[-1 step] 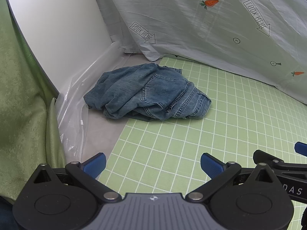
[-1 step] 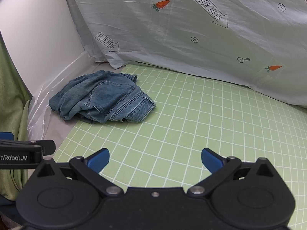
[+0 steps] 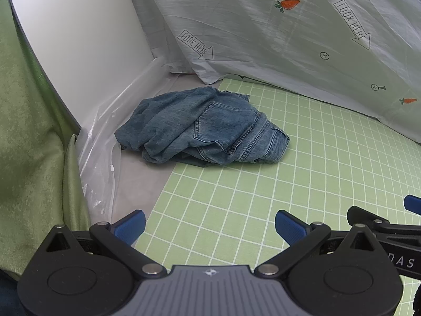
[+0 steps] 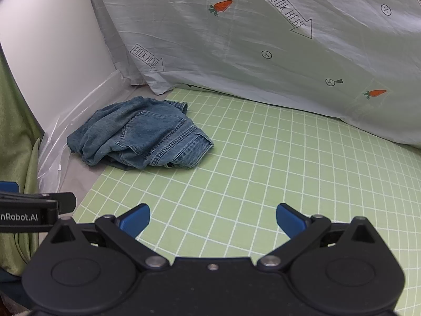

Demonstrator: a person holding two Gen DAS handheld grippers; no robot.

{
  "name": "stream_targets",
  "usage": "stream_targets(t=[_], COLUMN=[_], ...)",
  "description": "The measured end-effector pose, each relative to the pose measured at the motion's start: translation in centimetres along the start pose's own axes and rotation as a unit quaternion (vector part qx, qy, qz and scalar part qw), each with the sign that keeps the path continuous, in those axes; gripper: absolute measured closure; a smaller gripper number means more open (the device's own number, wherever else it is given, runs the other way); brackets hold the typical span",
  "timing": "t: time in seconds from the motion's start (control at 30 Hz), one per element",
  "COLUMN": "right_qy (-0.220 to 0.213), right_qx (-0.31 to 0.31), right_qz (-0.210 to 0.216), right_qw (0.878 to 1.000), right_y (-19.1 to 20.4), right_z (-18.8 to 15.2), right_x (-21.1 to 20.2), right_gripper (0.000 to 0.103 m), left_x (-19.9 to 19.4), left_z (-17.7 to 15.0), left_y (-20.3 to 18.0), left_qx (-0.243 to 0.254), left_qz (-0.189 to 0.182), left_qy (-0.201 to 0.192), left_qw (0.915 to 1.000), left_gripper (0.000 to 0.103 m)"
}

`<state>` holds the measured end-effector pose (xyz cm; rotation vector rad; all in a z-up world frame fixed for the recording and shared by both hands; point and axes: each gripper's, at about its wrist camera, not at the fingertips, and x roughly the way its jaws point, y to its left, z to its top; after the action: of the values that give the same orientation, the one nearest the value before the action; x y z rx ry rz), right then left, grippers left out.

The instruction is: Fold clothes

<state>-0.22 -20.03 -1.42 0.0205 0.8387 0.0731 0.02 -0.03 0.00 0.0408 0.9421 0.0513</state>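
Plainly, nothing is folded yet: the crumpled blue denim jeans (image 3: pixel 202 126) lie in a heap well ahead of the left gripper (image 3: pixel 209 226) and ahead-left of the right gripper (image 4: pixel 213 220), half on the green grid-lined cutting mat (image 4: pixel 276 171) covering the desk. Both grippers hover with jaws apart, holding nothing. By the look of it, spreading the jeans flat and all folds remain.
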Motion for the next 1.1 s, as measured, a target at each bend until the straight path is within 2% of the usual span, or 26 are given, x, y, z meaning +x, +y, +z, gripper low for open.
stream_targets(t=[1.1], right_qy=[0.000], right_qx=[-0.002], right_qz=[-0.003], right_qw=[1.000], right_y=[-0.03], right_z=[0.24], right_x=[0.04], right_gripper=[0.000], left_x=[0.00], left_z=[0.20], left_y=[-0.33], left_qx=[0.002], left_qz=[-0.002], left_qy=[0.001], left_qw=[1.0000], left_gripper=[0.000])
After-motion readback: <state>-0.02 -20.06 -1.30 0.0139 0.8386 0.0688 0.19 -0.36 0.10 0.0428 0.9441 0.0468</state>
